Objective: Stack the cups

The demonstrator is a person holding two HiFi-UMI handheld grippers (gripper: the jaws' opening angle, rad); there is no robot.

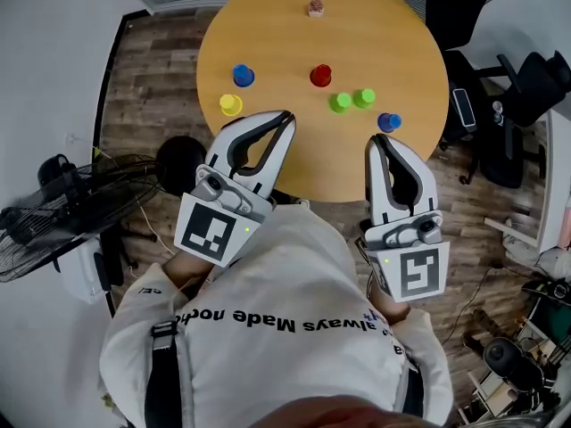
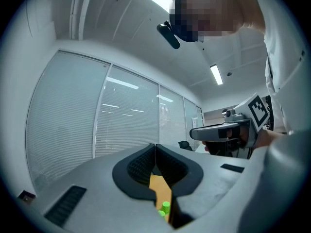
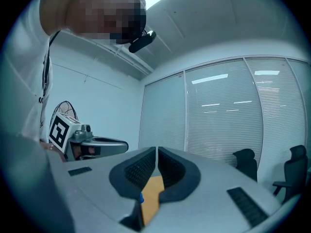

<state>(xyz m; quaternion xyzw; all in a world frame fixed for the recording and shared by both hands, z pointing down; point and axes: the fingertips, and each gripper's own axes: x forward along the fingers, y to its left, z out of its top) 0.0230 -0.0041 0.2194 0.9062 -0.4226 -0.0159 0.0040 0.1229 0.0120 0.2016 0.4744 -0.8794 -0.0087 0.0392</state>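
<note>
Sweatshirt (image 1: 294, 328) covers both forearms, its print partly cut off | left gripper (image 1: 286, 115), right gripper (image 1: 379, 139): jaws together, empty, at near edge of round table (image 1: 268, 25) | unstacked on table: blue cup (image 1: 243, 76), yellow cup (image 1: 231, 105), red cup (image 1: 320, 76), green cups (image 1: 340, 102) side by side, second blue cup (image 1: 388, 122) just beside right gripper | far-edge item (image 1: 315, 8) too small to identify

White tee (image 1: 294, 275) w/ blk lettering (image 1: 294, 321).

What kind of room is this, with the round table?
Most likely an office meeting room: a round wooden table, black office chairs beside it, and glass partition walls with blinds.
</note>
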